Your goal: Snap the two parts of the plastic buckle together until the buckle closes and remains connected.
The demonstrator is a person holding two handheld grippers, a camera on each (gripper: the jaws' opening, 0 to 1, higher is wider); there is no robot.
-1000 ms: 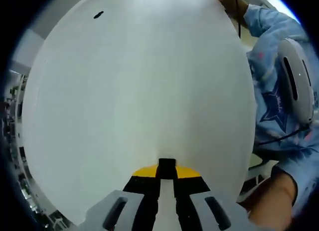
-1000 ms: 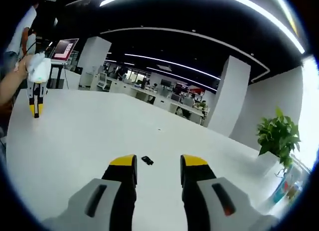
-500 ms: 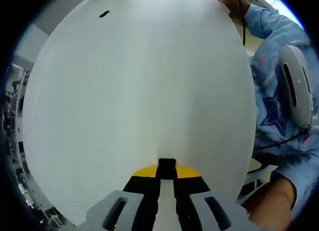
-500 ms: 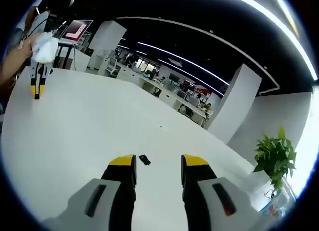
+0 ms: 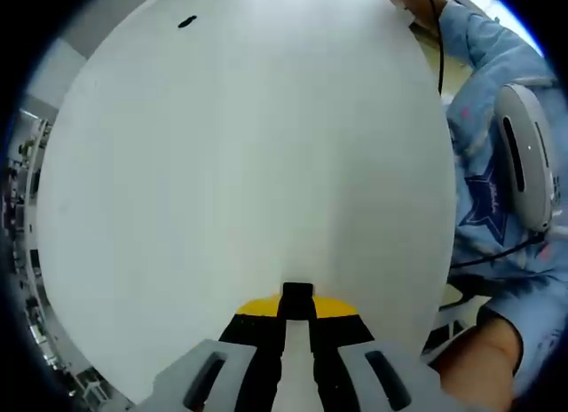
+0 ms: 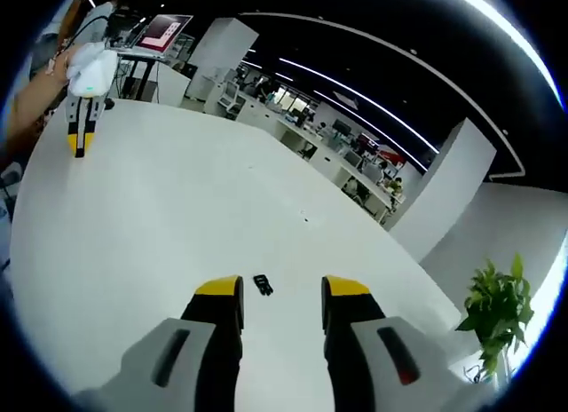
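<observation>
In the left gripper view, a small dark buckle part (image 5: 186, 22) lies at the upper left of the frame on the white table (image 5: 248, 163), far from the left gripper (image 5: 296, 311) at bottom centre, whose jaws are pinched on another black buckle part (image 5: 296, 296), presumably to carry it to its mate. In the right gripper view, the right gripper (image 6: 282, 289) sits low centre, jaws spread either side of the loose piece just beyond, likely lining up a grab.

The left gripper (image 5: 296, 307) pinches a black buckle part (image 5: 296, 297) over the white table (image 5: 240, 163); another buckle part (image 5: 186, 22) lies well apart.
</observation>
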